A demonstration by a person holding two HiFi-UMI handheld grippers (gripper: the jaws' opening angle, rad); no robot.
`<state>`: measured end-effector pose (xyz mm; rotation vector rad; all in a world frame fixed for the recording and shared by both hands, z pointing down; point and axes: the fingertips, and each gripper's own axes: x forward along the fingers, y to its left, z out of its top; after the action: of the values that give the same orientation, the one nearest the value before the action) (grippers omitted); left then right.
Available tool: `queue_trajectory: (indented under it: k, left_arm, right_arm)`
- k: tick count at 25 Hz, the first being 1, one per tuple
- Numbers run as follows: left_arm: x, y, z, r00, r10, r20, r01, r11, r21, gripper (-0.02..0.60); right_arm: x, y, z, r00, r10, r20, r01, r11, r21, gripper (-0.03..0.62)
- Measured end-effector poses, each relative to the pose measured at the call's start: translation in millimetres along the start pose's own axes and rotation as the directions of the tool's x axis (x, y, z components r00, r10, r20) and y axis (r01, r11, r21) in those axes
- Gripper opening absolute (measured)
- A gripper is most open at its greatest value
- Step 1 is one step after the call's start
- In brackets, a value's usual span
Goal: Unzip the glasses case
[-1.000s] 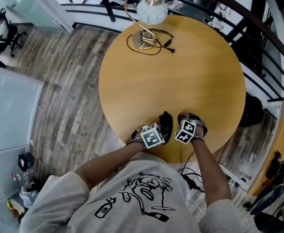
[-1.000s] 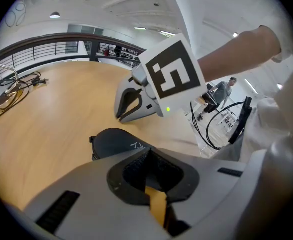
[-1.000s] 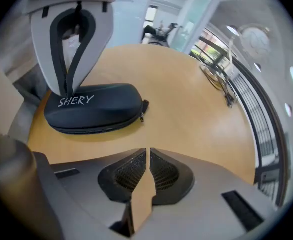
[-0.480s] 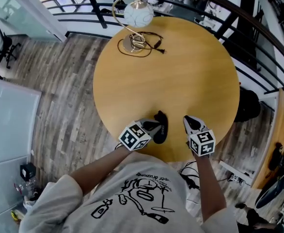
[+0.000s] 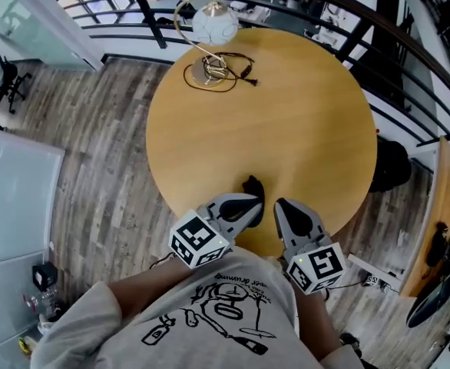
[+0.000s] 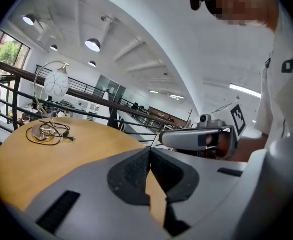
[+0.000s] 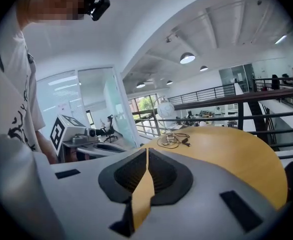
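The black glasses case (image 5: 253, 185) lies near the front edge of the round wooden table (image 5: 286, 114); whether its zip is undone cannot be made out. My left gripper (image 5: 257, 203) points at it from the near side, tips close to or over its near end, jaws shut on nothing. Just to the right, my right gripper (image 5: 280, 204) is apart from the case, also shut and empty. In the left gripper view the pads (image 6: 136, 171) meet at the tip and the right gripper (image 6: 201, 138) shows beyond. In the right gripper view the pads (image 7: 161, 174) meet too, and the case is hidden.
A white globe lamp (image 5: 213, 25) with a brass base and a coiled black cable (image 5: 236, 69) stands at the table's far side. A black railing (image 5: 409, 75) curves behind the table. Wooden floor (image 5: 102, 167) lies to the left.
Both grippers have pulled back from the case toward the person. The right gripper, earlier beside the case, now sits clear of it at the table's near edge.
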<state>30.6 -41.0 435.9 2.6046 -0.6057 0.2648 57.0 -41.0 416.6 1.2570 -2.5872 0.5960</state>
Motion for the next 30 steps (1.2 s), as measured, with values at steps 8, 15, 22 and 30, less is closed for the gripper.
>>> queue_trajectory:
  k: [8,15,22,30]
  left_arm:
    - [-24.6,-27.7,32.4,0.995,0.026,0.099,-0.027,1.000,0.012,0.006]
    - [-30.3,-24.4,29.4,0.994,0.053,0.098,-0.052,0.999,-0.013,0.006]
    - [-31.8,-22.0,26.7,0.993,0.071,0.092,-0.070,0.997,-0.016,0.006]
    - [-29.8,-20.0,25.5,0.994,0.073,0.087,-0.071,0.997,-0.021,0.006]
  right_arm:
    - [-16.6,51.6,24.0,0.998,0.035,0.055,-0.035,0.999,-0.006,0.025]
    - [-21.1,49.0,26.5,0.997,-0.013,0.081,0.011,1.000,0.026,0.023]
    - [-19.7,49.7,22.7,0.997,-0.021,0.074,0.020,1.000,0.016,0.023]
    - [-16.6,47.8,20.9,0.997,-0.021,0.074,0.019,0.999,0.027,0.023]
